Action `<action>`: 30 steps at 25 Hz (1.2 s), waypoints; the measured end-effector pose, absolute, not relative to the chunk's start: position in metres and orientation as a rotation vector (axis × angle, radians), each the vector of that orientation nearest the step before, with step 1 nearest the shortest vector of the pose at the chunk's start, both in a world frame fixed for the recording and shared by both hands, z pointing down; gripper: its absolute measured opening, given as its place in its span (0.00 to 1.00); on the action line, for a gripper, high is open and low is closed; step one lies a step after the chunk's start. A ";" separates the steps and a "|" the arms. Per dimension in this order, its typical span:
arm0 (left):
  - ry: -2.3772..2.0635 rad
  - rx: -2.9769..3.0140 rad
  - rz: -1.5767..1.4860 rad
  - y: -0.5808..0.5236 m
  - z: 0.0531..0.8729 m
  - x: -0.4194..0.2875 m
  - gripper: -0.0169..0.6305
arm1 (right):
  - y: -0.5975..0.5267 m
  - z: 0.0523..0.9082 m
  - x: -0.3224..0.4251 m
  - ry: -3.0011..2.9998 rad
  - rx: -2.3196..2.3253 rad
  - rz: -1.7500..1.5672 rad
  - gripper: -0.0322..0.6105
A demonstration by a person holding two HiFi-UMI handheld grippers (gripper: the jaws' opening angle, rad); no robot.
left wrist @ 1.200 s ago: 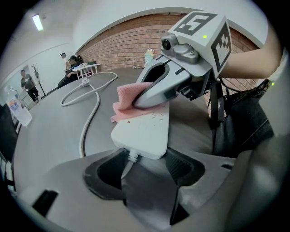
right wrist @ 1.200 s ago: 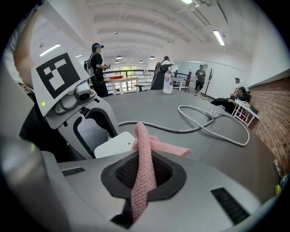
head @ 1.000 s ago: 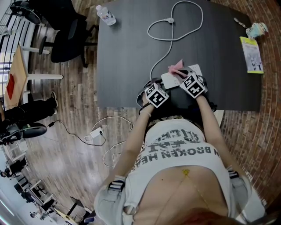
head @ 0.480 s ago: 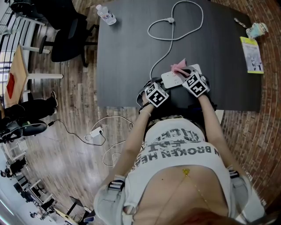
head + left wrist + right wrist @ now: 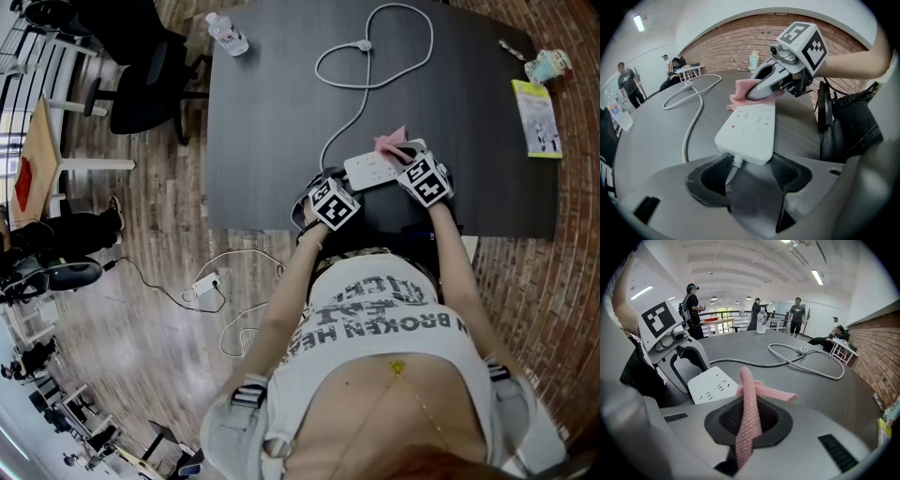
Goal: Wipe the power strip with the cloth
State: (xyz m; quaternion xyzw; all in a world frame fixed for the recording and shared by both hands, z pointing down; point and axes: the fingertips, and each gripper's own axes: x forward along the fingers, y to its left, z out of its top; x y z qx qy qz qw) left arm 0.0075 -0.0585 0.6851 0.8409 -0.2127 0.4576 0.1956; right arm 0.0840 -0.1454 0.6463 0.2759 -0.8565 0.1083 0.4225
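A white power strip (image 5: 373, 170) lies near the front edge of the dark table (image 5: 272, 122), its cord (image 5: 349, 122) running away in a loop. My left gripper (image 5: 749, 171) is shut on the strip's cord end (image 5: 749, 133), one jaw on each side. My right gripper (image 5: 747, 427) is shut on a pink cloth (image 5: 749, 408), whose free end drapes over the strip's far end (image 5: 740, 96). In the head view the right gripper's cube (image 5: 424, 180) sits just right of the strip and the left gripper's cube (image 5: 330, 203) at its near left.
A water bottle (image 5: 226, 33) stands at the table's far left corner. A yellow booklet (image 5: 537, 117) and a small cup (image 5: 547, 64) lie at the far right. An office chair (image 5: 141, 75) stands left of the table. A charger with cable (image 5: 206, 281) lies on the floor.
My right gripper has slid the cloth to the right along the strip, uncovering more of its white top. The left gripper has stayed where it was.
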 end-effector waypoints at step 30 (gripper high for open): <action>-0.601 2.362 1.281 -0.056 0.682 0.007 0.44 | -0.166 0.644 0.165 -2.065 0.959 0.366 0.08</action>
